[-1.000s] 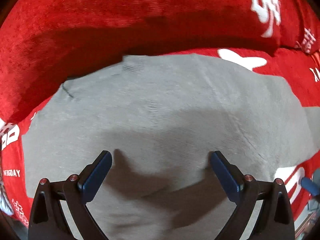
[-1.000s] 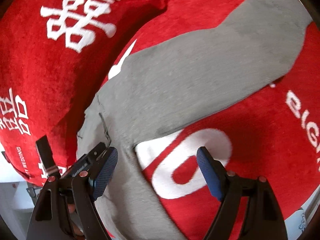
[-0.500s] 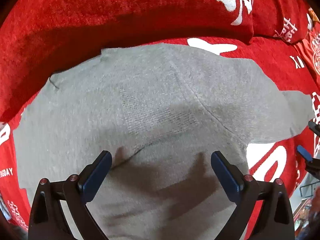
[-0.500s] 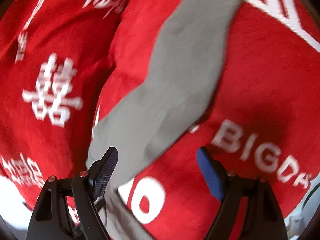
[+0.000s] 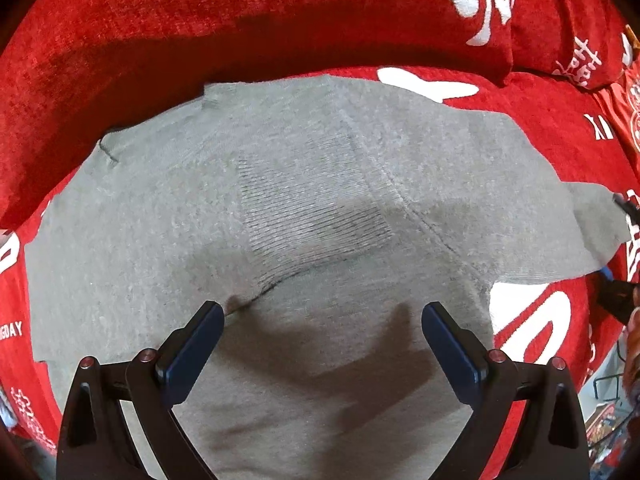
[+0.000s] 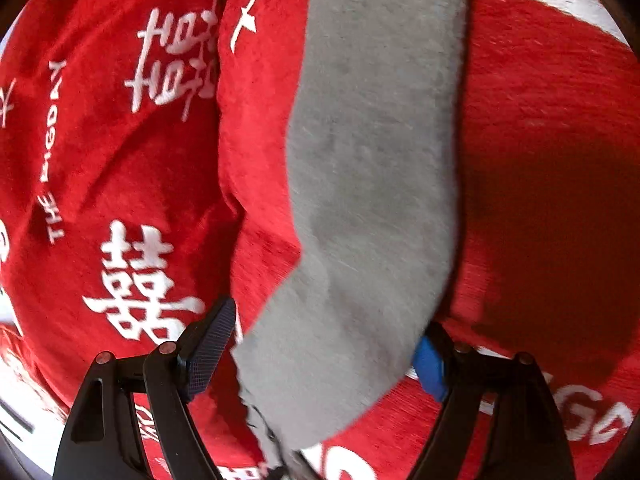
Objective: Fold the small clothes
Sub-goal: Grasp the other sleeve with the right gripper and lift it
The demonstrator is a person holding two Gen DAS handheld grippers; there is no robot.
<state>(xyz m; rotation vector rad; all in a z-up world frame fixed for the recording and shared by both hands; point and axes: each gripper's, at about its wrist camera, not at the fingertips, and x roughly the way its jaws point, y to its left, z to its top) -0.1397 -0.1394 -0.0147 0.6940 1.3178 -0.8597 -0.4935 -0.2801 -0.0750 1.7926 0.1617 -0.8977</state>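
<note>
Right now my left hand-held gripper (image 5: 322, 344) gapes empty above the grey garment (image 5: 280, 200) spread on the red blanket (image 5: 200, 20); my right hand-held gripper (image 6: 320, 354), wide open, straddles its sleeve (image 6: 372, 140). Closing carelessly could bunch blanket pile in too.

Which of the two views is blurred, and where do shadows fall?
Left wrist view: sharp; the open jaws cast shadows on the grey garment. Right wrist view: motion-blurred along the sleeve; a dark shadow lies on the red cover at right.
</note>
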